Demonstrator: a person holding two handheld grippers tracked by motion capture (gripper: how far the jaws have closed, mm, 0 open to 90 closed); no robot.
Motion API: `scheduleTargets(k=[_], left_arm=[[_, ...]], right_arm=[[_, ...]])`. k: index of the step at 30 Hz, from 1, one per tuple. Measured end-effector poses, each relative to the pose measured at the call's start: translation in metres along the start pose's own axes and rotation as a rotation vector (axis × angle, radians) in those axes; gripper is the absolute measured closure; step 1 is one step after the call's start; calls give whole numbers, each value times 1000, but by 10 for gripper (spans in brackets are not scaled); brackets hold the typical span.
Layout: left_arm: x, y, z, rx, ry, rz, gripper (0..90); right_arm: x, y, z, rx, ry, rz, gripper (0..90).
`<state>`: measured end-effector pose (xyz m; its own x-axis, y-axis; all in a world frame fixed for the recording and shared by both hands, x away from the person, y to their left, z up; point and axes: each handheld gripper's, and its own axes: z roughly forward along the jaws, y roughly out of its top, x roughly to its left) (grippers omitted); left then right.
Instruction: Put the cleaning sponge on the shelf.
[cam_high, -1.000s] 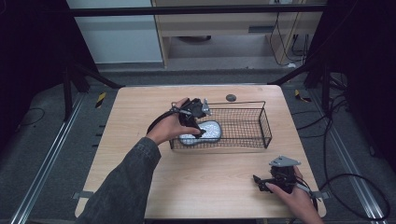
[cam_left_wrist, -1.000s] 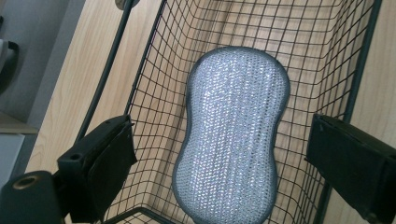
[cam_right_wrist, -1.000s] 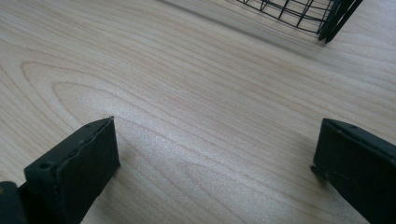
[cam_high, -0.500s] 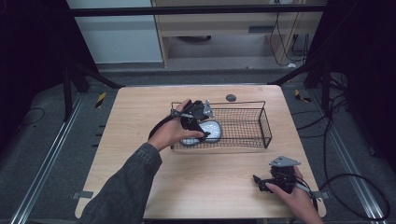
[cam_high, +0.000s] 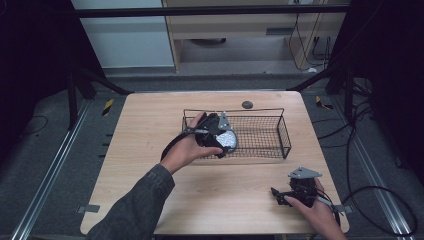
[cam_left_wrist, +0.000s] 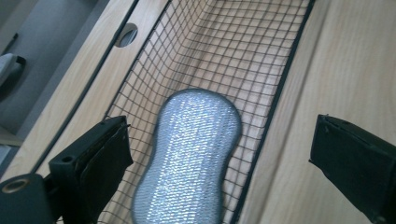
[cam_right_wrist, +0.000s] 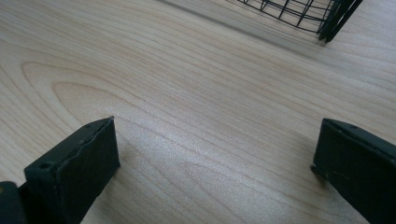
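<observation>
The pale rectangular wooden desk (cam_high: 150, 150) carries everything, and most of its top is bare: the whole left side, the near edge between the two arms, and the strip along the far edge, where only a small dark round hole (cam_high: 247, 104) sits. The black rectangular wire basket (cam_high: 280, 131) stands toward the far edge, a little right of the middle, its long sides parallel to that edge; its right half holds nothing. Inside its left end lies the silvery peanut-shaped scouring pad (cam_left_wrist: 189, 154), flat on the mesh floor, close to the near wall. The left tool (cam_high: 218, 134) hangs over that end; its jaws have just been opening and now stand released on either side of the pad, not touching it, one jaw outside the basket wall. The right tool (cam_high: 278, 192) rests near the desk's near right corner, jaws spread wide over bare wood, well apart from the basket.
</observation>
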<state>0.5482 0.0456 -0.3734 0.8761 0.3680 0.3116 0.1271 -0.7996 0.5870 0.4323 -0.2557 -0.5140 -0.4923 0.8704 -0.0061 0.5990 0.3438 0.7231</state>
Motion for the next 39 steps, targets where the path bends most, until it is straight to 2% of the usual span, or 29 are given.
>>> scheduleTargets(k=[6,16,18,27,39], left_arm=[[-11,-3,-6,-32,12,-14,41],[-23,-14,-17,-45,31,-31,35],[-26,-19,-20,-35,36,-40,35],[-36,-39,-26,-66,53,-69,35],[-35,-66,-41,-100,68,-126,32]], right_arm=[[0,0,0,0,0,0,3],[0,0,0,0,0,0,3],[0,0,0,1,0,1,3],[0,0,0,0,0,0,3],[0,0,0,0,0,1,3]])
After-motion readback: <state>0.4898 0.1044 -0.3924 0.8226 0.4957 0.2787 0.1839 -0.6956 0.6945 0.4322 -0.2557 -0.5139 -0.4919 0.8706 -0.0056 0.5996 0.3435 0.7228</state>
